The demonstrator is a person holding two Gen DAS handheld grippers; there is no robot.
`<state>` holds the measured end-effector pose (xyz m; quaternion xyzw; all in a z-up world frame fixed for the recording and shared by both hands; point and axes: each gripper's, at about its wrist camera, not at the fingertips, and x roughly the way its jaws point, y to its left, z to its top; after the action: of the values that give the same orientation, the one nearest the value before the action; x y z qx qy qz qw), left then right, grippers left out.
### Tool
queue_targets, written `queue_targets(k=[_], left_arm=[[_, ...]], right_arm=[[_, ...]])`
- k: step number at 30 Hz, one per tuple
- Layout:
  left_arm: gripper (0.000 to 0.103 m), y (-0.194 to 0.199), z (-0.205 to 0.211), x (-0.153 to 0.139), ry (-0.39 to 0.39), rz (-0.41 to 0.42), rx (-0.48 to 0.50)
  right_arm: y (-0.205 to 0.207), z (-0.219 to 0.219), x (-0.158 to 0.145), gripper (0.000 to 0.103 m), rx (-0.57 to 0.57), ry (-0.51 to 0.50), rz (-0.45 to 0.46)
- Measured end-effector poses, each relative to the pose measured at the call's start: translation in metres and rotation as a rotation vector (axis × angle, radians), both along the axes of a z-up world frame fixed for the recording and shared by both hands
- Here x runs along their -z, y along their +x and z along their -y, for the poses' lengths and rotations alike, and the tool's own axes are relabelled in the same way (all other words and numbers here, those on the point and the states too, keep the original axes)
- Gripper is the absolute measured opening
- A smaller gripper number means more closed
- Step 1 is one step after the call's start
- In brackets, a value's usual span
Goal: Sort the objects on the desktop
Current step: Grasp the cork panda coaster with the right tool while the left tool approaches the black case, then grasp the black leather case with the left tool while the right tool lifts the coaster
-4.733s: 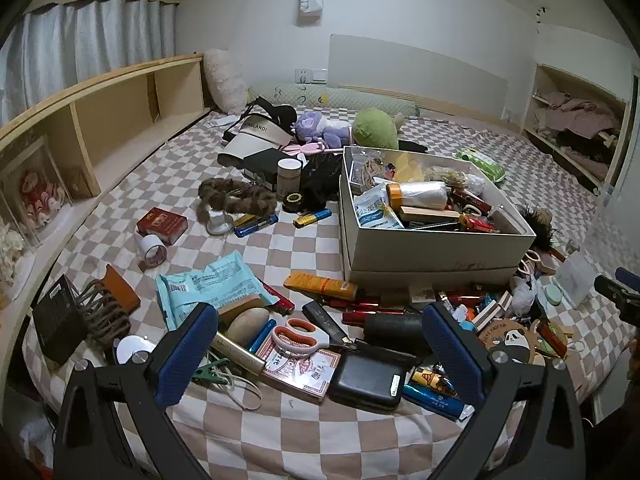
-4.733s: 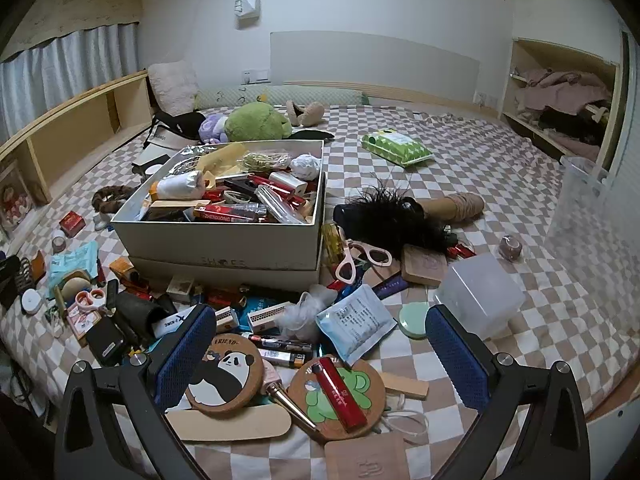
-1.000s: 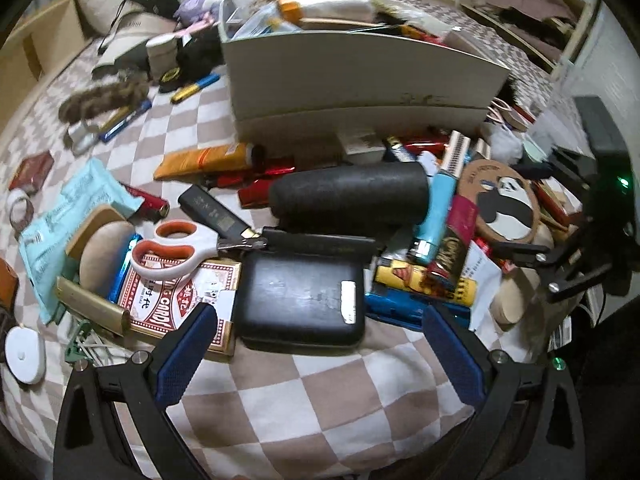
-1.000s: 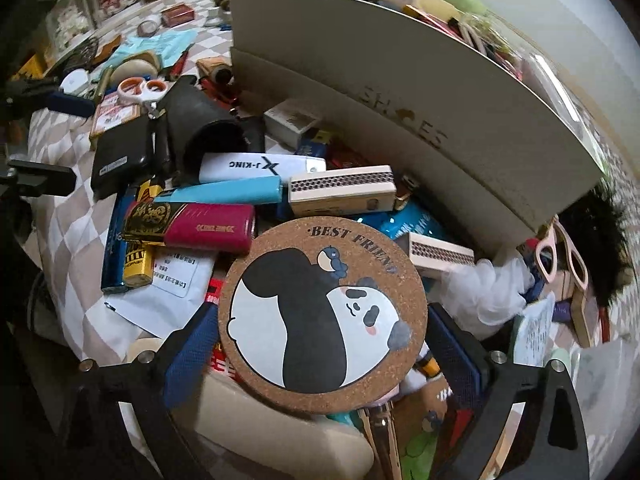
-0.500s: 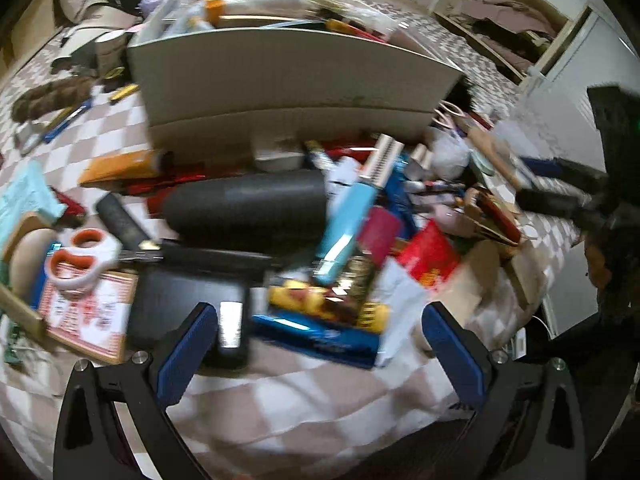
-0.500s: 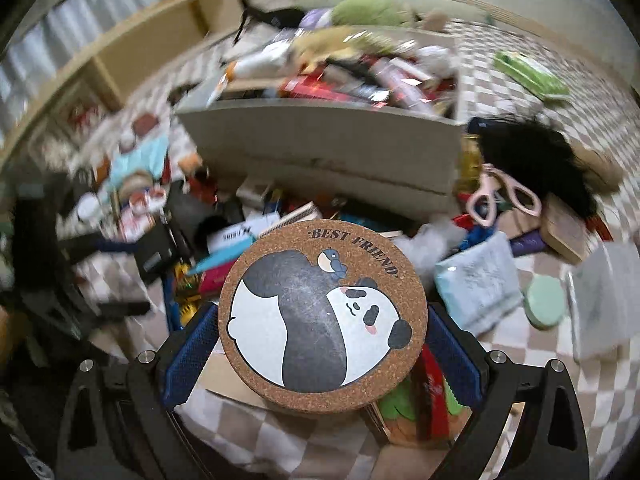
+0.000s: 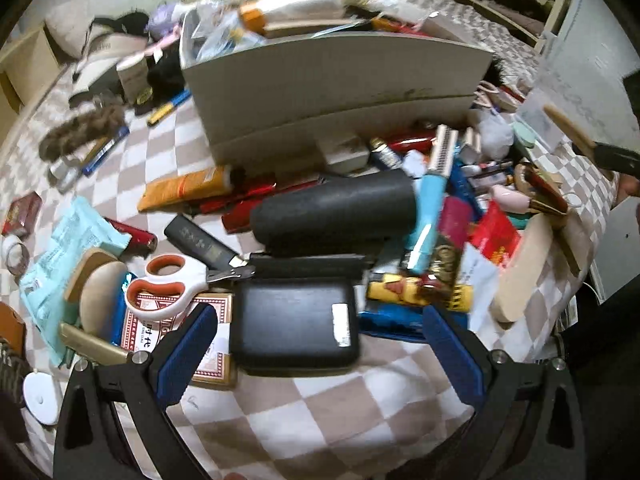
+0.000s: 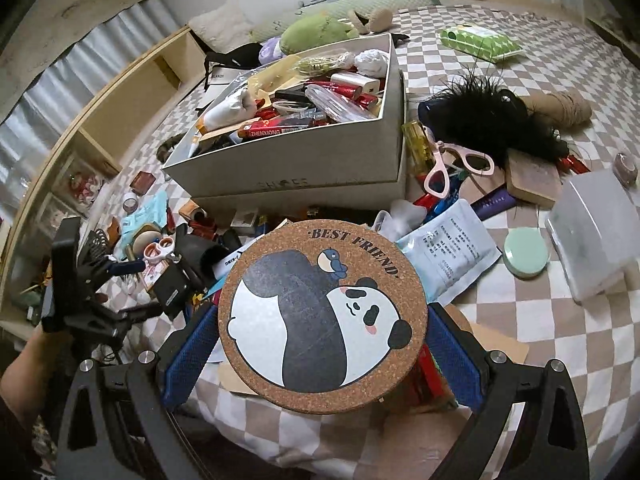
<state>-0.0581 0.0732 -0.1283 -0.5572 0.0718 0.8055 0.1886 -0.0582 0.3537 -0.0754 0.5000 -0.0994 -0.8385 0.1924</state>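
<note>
A box stood mid-bed, full of odds and ends. Before it lay a cylinder, with a wallet nearer still and scissors to the wallet's left.

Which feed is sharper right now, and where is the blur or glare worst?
Right wrist view: sharp, the "BEST FRIEND" text on the panda coaster in the right claw reads cleanly; dim, bent edges. Left wrist view: motion-smeared, worst on the white box and its contents; the black case ahead of the open left claw is crisper, faint sheen.
</note>
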Motion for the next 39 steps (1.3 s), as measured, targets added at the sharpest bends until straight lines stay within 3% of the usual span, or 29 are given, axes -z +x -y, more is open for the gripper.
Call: queue_targets(k=[9,15,20,24,36,39], left_arm=[[0.101,-0.003,0.0,0.021,-0.09,0.032,0.01],[0.101,0.009,0.007,0.015,-0.043,0.083,0.007],[0.101,0.017,0.018,0.014,0.081,0.183,-0.001],[0.101,0.019,0.011,0.026,0.082,0.253,0.014],[0.096,0.02,0.005,0.027,-0.099,0.09,0.014],[0.096,0.021,0.002,0.025,-0.109,0.074,0.022]], right_arm=[[-0.001,0.002,-0.001,0.099,-0.012,-0.008,-0.001],[-0.001,0.003,0.002,0.099,-0.024,-0.012,0.012],[-0.001,0.005,0.004,0.099,-0.036,-0.01,0.024],[-0.001,0.006,0.005,0.099,-0.039,-0.008,0.028],[0.002,0.006,0.004,0.099,-0.045,-0.005,0.03],[0.003,0.006,0.004,0.099,-0.046,-0.005,0.03]])
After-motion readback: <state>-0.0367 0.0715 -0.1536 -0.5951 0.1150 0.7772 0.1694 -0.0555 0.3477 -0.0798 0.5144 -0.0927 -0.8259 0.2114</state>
